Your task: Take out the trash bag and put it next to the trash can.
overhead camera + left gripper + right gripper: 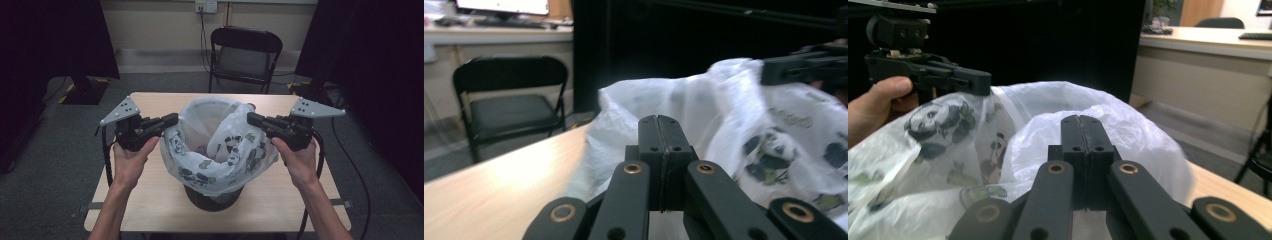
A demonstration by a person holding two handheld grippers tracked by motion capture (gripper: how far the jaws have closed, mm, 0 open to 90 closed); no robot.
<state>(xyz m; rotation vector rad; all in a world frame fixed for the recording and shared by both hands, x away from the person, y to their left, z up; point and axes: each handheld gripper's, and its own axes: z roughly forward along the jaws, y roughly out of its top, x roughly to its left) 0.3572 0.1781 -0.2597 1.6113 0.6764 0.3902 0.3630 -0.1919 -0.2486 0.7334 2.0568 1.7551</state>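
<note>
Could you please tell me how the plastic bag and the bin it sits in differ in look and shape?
The plastic bag is white, thin and printed with pandas, while the bin is plain and dark. The bag is crumpled and flares out wider than the bin, which shows a smooth round base. The bag is gripped at both sides by the left gripper and right gripper; the bin is untouched. Both stand on the table.

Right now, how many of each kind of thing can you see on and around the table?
Grippers: 2 (left gripper, right gripper)
Panda-print plastic bag: 1
Dark bin: 1
Wooden table: 1
Black folding chair: 1
Total: 6
</note>
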